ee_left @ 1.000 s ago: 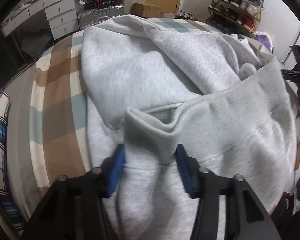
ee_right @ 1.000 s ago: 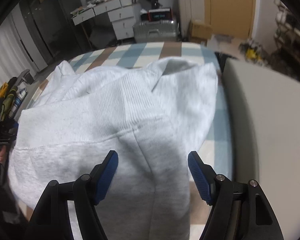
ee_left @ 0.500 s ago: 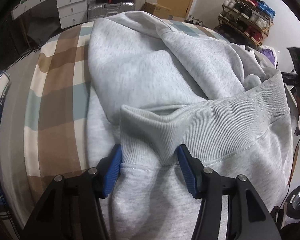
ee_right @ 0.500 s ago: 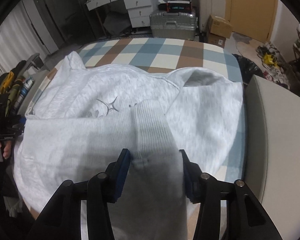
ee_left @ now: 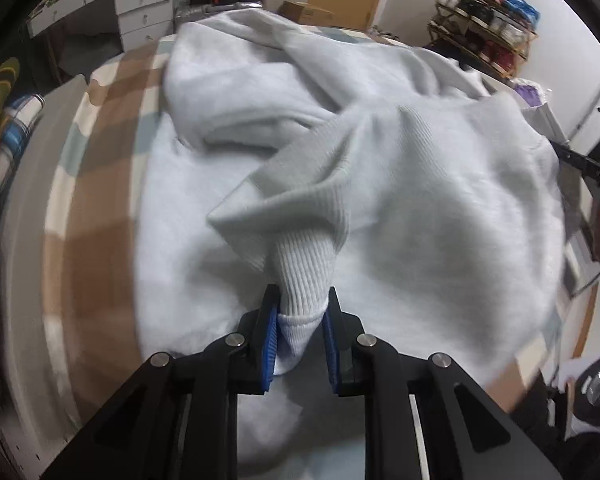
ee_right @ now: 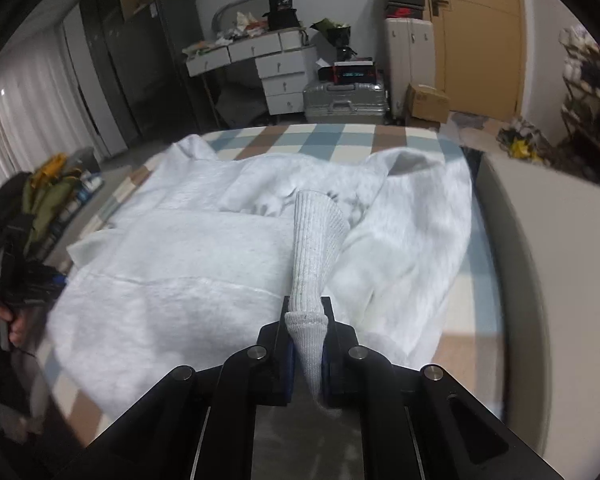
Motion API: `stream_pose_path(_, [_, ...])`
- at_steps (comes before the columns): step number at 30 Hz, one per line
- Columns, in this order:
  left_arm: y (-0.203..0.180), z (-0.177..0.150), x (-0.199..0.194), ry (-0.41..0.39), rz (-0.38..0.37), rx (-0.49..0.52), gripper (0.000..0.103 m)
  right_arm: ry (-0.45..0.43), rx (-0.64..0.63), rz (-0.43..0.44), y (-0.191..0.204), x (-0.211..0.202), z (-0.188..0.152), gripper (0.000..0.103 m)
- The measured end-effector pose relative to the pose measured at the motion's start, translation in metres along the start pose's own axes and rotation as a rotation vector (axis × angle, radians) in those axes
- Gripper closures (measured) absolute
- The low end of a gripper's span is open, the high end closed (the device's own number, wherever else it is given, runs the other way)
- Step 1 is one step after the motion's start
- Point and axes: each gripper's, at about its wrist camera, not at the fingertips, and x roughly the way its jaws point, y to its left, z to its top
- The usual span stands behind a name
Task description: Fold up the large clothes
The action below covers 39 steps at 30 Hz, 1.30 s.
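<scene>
A checked bed cover fills a cluttered bedroom, and a large grey sweatshirt lies spread across it. A second ago both tongs stood spread over the ribbed hem; now the left tongs are closing on a bunched corner of that hem, and the right tongs are pressed tight on the other corner. With both hem corners gripped, the fold over toward the collar looks ready to start.

Your two wrist cameras look steeply down along their tongs, close over the bed. Both views share the grey sweatshirt and the white drawers beyond.
</scene>
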Motion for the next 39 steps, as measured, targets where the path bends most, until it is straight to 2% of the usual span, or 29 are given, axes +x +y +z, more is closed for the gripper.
stream_pose_path(3, [-0.022,-0.025,-0.007,0.012,-0.037,0.015,0.090,0.007,0.062,0.060,0.009,-0.021,-0.035,0.094])
stream_pose_path(5, [-0.034,-0.039,-0.011,-0.013,0.002,0.056,0.090,0.017,0.097,0.097,0.014,-0.029,-0.059,0.094])
stream_pose_path(8, [-0.041,-0.054,-0.019,0.003,-0.022,0.056,0.090,0.053,0.126,0.126,0.022,-0.044,-0.096,0.094])
stream_pose_path(11, [-0.037,-0.065,-0.030,0.010,-0.031,0.015,0.090,0.054,0.138,0.130,0.026,-0.062,-0.113,0.094])
stream_pose_path(13, [-0.034,-0.064,-0.043,-0.021,-0.030,0.004,0.090,0.033,0.135,0.116,0.027,-0.076,-0.115,0.094])
stream_pose_path(18, [-0.028,-0.043,-0.063,-0.164,0.045,0.023,0.089,-0.066,0.133,0.079,0.018,-0.097,-0.098,0.094])
stream_pose_path(22, [-0.012,-0.020,-0.047,-0.160,0.001,-0.010,0.090,-0.091,0.132,0.053,0.013,-0.091,-0.080,0.094])
stream_pose_path(26, [-0.009,-0.007,-0.045,-0.178,0.040,-0.010,0.095,-0.096,0.122,0.033,0.010,-0.084,-0.067,0.094])
stream_pose_path(31, [-0.008,0.005,-0.074,-0.272,0.111,0.001,0.096,-0.204,0.088,0.013,0.006,-0.096,-0.028,0.094])
stream_pose_path(35, [0.007,0.048,-0.074,-0.289,0.148,0.015,0.096,-0.272,0.066,-0.007,0.001,-0.097,0.019,0.094])
stream_pose_path(39, [0.013,0.102,-0.063,-0.303,0.189,0.016,0.096,-0.306,0.061,-0.039,-0.013,-0.076,0.071,0.094])
